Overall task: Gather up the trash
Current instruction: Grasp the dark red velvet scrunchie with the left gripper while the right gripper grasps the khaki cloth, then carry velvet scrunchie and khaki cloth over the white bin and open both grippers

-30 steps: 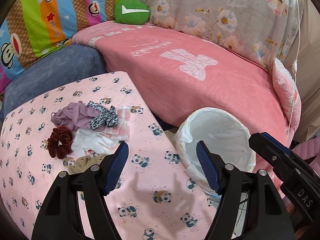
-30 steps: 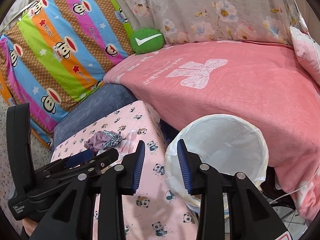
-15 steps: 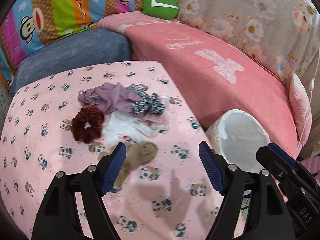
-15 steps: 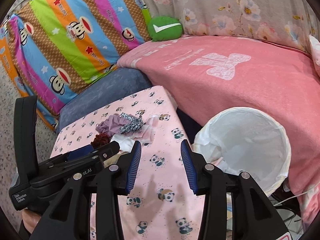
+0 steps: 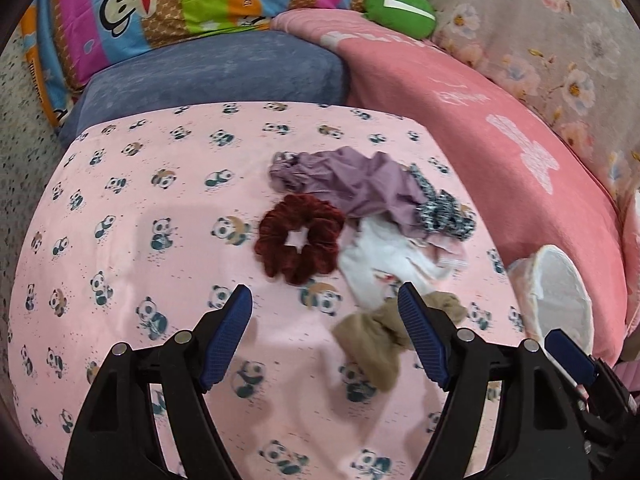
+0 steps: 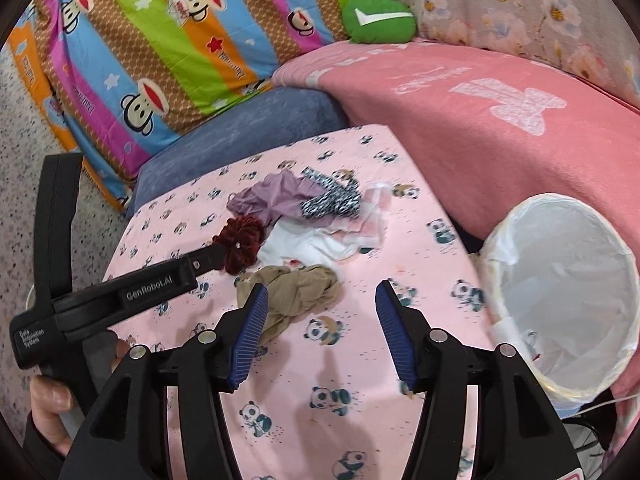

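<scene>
Right gripper (image 6: 318,334) now spread wide after just opening, nothing between the blue pads, hovering near the crumpled tan fabric wad (image 6: 294,294). Left gripper (image 5: 325,338) likewise wide and empty, nearer the dark red velvet scrunchie (image 5: 298,238) than before. White-lined round bin (image 6: 560,300) beside the panda-print pink cover (image 6: 304,364). Probably lining up pickups.

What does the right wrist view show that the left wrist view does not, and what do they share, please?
Only the right wrist view shows the person's hand holding the left claw from the side, and the inside of the white-lined bin.

Only the left wrist view shows the dark red scrunchie whole, with its centre hole; in the right view the left claw partly covers it.

Both show the panda-print cloth, the purple cloth, the tan stocking, the green cushion and empty, open claws.
</scene>
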{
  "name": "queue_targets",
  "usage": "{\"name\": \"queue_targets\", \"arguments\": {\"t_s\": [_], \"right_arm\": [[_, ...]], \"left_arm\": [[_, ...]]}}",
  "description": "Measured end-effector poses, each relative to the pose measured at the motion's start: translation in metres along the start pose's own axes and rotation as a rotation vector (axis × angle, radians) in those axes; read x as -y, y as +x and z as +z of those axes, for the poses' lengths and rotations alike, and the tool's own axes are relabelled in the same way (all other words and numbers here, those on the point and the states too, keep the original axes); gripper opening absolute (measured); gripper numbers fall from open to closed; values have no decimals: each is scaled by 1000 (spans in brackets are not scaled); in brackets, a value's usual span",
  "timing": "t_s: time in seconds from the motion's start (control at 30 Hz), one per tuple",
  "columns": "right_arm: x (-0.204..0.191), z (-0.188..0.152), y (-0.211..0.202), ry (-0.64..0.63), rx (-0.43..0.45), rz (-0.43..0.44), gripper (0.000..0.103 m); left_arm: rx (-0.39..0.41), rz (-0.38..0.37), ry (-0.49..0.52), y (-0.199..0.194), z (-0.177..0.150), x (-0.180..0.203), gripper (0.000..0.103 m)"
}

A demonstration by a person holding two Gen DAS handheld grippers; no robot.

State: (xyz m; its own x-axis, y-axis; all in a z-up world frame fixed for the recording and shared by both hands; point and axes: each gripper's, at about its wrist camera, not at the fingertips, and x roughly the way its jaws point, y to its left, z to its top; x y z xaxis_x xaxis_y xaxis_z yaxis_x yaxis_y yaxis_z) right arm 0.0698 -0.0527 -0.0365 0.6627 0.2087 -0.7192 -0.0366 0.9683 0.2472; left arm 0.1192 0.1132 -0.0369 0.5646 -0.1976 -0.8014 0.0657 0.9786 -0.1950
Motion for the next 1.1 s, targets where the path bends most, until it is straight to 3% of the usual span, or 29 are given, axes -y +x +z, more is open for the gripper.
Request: {"name": "queue_targets", "arguments": {"t_s": [0.37, 0.67, 0.9, 1.1], "right_arm": [[-24, 3, 63, -16, -80, 5, 58], [-26, 0, 95, -18, -130, -11, 60], [-22, -2, 104, -13, -134, -21, 60], [-19, -2, 103, -9, -127, -10, 42]], "left_arm": [[-47, 26, -17, 43, 23, -26, 72], [-80, 2, -41, 74, 30, -34, 71], [-94, -50, -38, 79, 25, -32, 46], [-90, -71, -20, 73, 21, -27, 20]]}}
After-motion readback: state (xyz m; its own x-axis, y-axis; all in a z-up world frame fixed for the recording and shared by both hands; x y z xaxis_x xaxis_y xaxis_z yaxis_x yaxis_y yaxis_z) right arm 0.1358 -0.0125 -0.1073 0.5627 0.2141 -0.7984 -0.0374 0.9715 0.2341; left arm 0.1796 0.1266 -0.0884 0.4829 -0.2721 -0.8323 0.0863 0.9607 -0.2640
